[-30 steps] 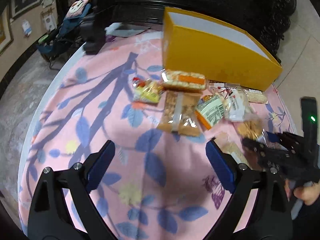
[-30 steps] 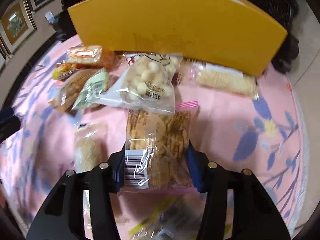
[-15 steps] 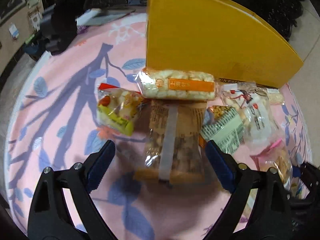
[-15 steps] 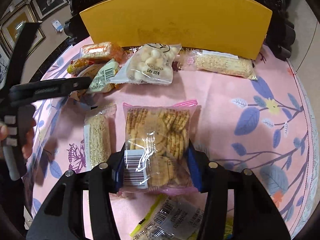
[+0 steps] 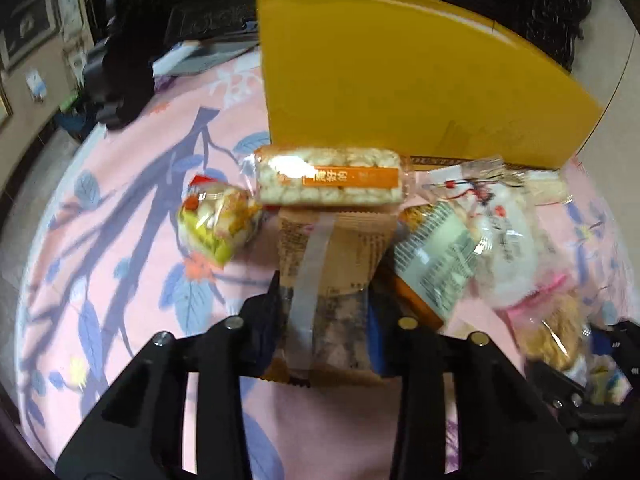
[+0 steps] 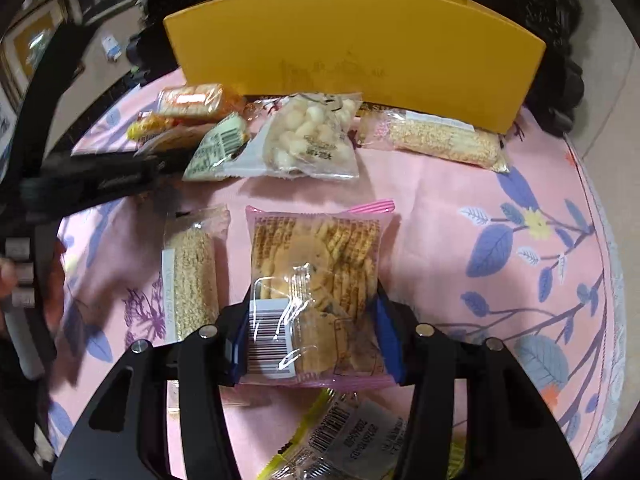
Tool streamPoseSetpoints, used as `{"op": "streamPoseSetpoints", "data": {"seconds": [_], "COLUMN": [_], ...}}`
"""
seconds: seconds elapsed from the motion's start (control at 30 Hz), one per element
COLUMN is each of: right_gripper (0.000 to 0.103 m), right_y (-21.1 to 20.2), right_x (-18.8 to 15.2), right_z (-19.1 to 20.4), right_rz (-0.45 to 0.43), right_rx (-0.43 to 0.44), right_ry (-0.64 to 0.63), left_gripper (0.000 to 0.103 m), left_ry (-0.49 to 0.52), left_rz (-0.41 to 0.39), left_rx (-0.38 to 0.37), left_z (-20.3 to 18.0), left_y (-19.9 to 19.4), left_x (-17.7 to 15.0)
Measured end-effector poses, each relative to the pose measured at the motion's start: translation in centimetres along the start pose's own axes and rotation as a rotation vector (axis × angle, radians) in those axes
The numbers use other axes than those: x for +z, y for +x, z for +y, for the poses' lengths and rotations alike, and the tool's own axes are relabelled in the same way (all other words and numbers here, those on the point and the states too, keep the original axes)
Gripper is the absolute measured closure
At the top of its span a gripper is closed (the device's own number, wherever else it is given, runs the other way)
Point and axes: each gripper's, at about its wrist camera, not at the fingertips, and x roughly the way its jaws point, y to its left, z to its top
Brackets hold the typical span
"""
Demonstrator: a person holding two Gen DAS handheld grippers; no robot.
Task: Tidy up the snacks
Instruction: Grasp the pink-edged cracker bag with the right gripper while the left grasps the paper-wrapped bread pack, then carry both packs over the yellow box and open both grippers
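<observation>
Our left gripper (image 5: 326, 320) is clamped on a crinkly brown packet (image 5: 332, 264), long axis pointing toward the yellow box (image 5: 400, 80). Our right gripper (image 6: 316, 332) pinches a clear cracker bag (image 6: 316, 268) (pink-edged), pointing boxward too, over the pink tablecloth (image 6: 460, 200).

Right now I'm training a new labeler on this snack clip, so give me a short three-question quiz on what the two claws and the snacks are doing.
1. True or false: the left claw is shut on the brown packet.
2. What does the right claw grip? A) pink cracker bag B) puffed-ball bag C) orange-label bar
3. Fill in: the snacks lie in front of a ___ box.

Key: 1 true; 2 A; 3 yellow.
</observation>
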Motion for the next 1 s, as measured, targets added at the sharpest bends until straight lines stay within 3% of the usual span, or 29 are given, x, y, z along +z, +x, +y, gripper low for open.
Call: {"op": "streamPoseSetpoints", "data": {"seconds": [0.3, 0.5, 0.83, 1.0], "right_gripper": [0.050, 0.050, 0.050, 0.050], "right_y": [-6.9, -9.0, -9.5, -9.5], "right_x": [0.3, -0.1, 1.1, 5.9], "right_z": [0.5, 1.2, 0.2, -1.3], "right_rz": [-0.127, -0.154, -0.153, -0.177], "right_rx": [0.004, 0.018, 0.015, 0.002], "right_ry": [0.022, 0.036, 0.053, 0.058], "left_gripper": [0.069, 0.069, 0.069, 0.069], "left_ry": [-0.001, 0.045, 0.051, 0.060], "left_rz": [-0.118, -0.144, -0.149, -0.153], "left_rx": [-0.117, -0.160, -0.181, -0.159], "left_z": [-1.8, -3.7, -3.8, -4.1], "left_y": [-10.1, -13.6, -14.1, -13.5], "left_x": [-3.0, -4.1, -2.8, 2.0]}}
